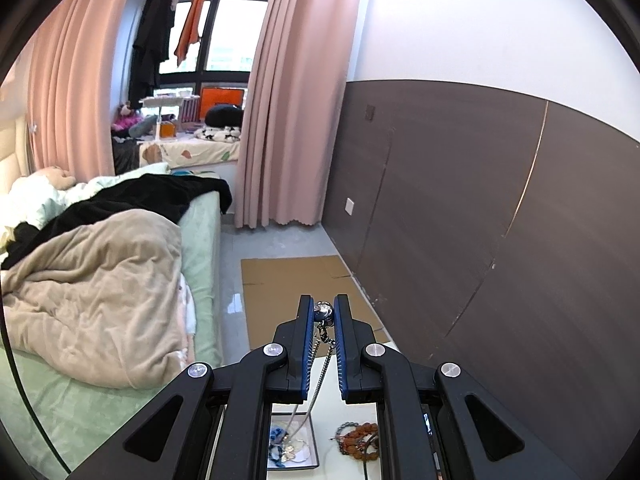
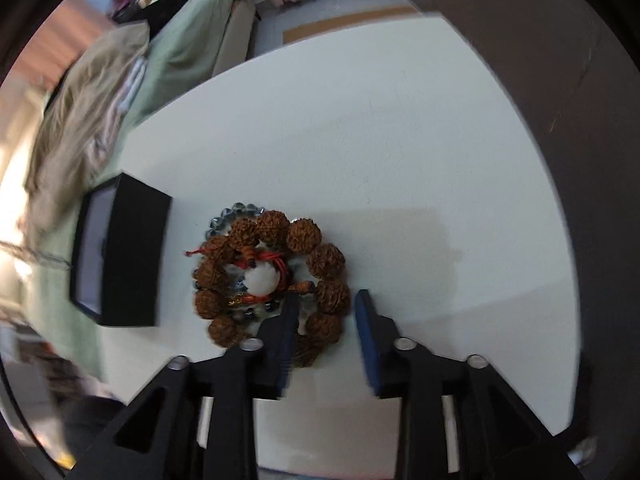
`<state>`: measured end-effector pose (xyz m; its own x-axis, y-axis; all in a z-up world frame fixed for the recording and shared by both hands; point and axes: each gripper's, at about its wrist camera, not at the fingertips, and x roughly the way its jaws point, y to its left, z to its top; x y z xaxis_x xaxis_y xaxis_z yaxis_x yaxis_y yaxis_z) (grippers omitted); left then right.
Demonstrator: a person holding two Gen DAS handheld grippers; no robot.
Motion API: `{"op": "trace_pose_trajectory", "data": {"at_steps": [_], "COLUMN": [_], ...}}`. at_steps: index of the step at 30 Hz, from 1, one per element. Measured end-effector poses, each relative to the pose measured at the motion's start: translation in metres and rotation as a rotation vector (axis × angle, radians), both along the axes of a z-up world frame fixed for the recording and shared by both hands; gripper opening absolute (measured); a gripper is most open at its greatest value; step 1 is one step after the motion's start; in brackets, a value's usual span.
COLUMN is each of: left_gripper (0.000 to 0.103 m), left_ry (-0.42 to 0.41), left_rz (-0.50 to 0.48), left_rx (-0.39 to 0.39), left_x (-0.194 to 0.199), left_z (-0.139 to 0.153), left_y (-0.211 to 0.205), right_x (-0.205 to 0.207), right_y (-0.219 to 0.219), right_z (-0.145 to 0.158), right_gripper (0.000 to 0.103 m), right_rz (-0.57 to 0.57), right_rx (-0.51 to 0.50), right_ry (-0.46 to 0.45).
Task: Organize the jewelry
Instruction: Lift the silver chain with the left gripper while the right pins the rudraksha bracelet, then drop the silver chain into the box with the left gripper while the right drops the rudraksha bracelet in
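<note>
- From the left wrist we see the room: a bed [image 1: 100, 280] with a beige blanket and black cloth, pink curtains [image 1: 288, 100], a window with clothes hung in front of it, a dark wall panel [image 1: 480, 200] under a white wall, and flat cardboard [image 1: 296, 280] on the floor. The right wrist view gives only a blurred strip of this along its upper and left edges.
- From the right wrist we see the white table [image 2: 380, 140] from almost straight above; the left wrist view shows only a sliver of it between the gripper's arms.
- The black box [image 2: 132, 256] stands on the table left of the beads. Its white interior holds pale and blue jewelry in the left view; the right view is too blurred to show the contents.
- The brown bead bracelet [image 2: 276, 272] lies on the table beside the box, on top of a dark glassy bead strand [image 2: 232, 212]; a white bead and red cord sit inside its ring.
- The right gripper [image 2: 326, 300] has its jaws apart, straddling the near edge of the brown bracelet; we cannot tell whether the pads touch it.
- The left gripper [image 1: 323, 310] is clamped on a silver ball pendant [image 1: 323, 311], raised above the table; its chain [image 1: 320, 368] hangs down toward the box.
</note>
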<state>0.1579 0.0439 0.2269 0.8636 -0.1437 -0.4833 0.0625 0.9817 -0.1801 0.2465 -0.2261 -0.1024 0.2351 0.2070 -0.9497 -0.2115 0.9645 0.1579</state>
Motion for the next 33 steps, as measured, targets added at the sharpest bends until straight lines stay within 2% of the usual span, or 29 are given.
{"op": "trace_pose_trajectory", "data": {"at_steps": [2,5,9,16,23,25,26,33], "left_gripper": [0.010,0.010,0.010,0.010,0.009,0.008,0.002,0.001], "left_ry": [-0.002,-0.006,-0.013,-0.013,-0.016,-0.017,-0.018,-0.006], "left_rz": [0.005,0.012,0.022,0.039,0.051,0.054,0.057,0.070], "left_rx": [0.002,-0.001,-0.007,-0.016,-0.020,-0.020,-0.021,-0.025], "left_x": [-0.002,-0.007,-0.016,-0.025,-0.032,-0.033,-0.034,-0.034], "left_z": [0.001,0.002,0.004,0.003,0.001,0.001,0.001,-0.005], "left_y": [0.002,0.007,0.014,0.024,0.032,0.034,0.035,0.043], "right_x": [-0.001,0.000,0.003,-0.004,-0.013,-0.015,-0.018,-0.024], "right_y": [0.005,0.002,-0.012,-0.018,-0.019,-0.013,-0.011,0.016], "right_z": [0.000,0.001,0.005,0.042,0.066,0.076,0.081,0.114], "right_gripper": [0.026,0.021,0.019,0.019,0.019,0.019,0.019,0.019], "right_rz": [0.026,0.019,-0.016,-0.004,0.010,0.024,0.032,0.112], "right_rx": [-0.033,-0.019,0.087,0.285,0.424,0.451,0.466,0.593], "right_ry": [-0.020,-0.028,-0.019,-0.091,-0.130,-0.156,-0.169,-0.235]}}
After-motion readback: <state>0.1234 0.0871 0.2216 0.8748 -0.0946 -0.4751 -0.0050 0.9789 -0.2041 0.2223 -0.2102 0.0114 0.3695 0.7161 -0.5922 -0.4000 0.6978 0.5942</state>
